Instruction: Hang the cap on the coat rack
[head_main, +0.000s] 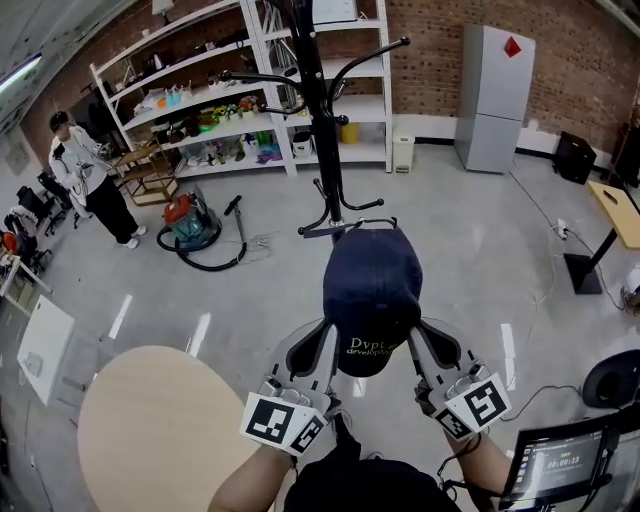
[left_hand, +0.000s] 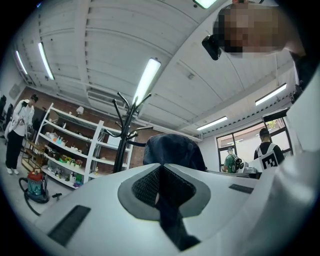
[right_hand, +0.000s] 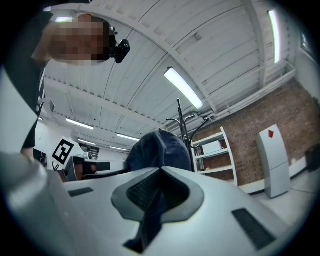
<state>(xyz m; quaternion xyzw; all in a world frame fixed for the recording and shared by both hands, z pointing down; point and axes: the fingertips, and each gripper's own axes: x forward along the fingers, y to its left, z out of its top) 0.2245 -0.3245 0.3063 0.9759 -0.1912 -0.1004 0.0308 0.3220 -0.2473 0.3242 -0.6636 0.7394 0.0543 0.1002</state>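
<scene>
A dark navy cap (head_main: 371, 290) with pale lettering on its brim hangs in the air between my two grippers. My left gripper (head_main: 330, 338) is shut on the cap's left edge, and my right gripper (head_main: 412, 340) is shut on its right edge. Dark cloth runs pinched between the jaws in the left gripper view (left_hand: 161, 192) and in the right gripper view (right_hand: 159, 192). The black coat rack (head_main: 326, 130) stands straight ahead beyond the cap, its curved hooks spreading at the top. Both gripper views show the cap's crown (left_hand: 172, 150) (right_hand: 159, 150) in front of the rack (left_hand: 125, 132) (right_hand: 184, 130).
White shelving (head_main: 215, 95) full of small items lines the brick wall behind the rack. A vacuum cleaner (head_main: 192, 225) with its hose lies on the floor left of the rack. A round wooden table (head_main: 160, 425) is at my lower left, a grey cabinet (head_main: 493, 97) at the back right. A person (head_main: 95, 180) stands far left.
</scene>
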